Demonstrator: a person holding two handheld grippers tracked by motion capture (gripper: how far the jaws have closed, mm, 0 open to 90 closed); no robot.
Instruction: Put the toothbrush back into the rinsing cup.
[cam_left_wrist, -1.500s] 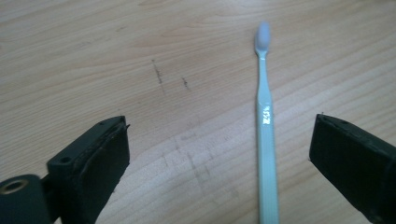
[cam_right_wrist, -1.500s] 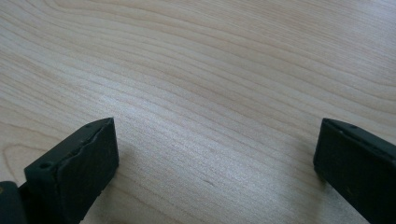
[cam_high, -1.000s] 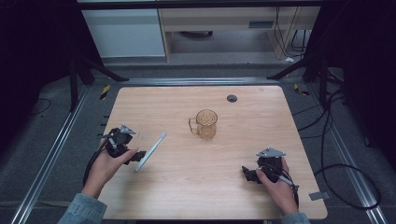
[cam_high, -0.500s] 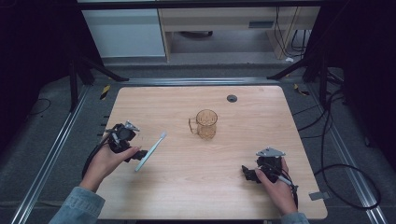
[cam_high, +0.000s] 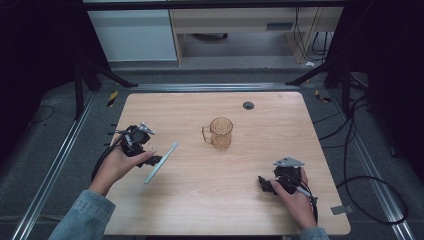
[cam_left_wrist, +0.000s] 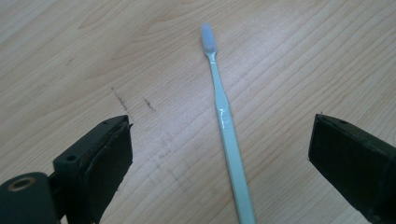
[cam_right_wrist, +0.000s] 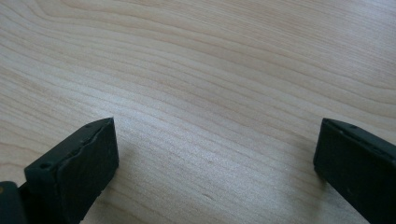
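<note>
A light wooden table with rounded corners carries few things. A pale green toothbrush lies flat on its left part, head pointing away from the person (the left gripper view shows faint dark scuffs in the wood beside its handle), and an amber glass mug stands upright near the middle, well apart from it. A small dark round disc sits near the far edge.

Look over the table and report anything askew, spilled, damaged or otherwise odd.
Nothing is spilled or broken. The amber glass mug stands upright, and I can't tell if it holds anything. The pale toothbrush lies flat and slantwise on the bare wooden table, between the open jaws of the left gripper. A few dark scuff marks mar the wood beside it.
</note>
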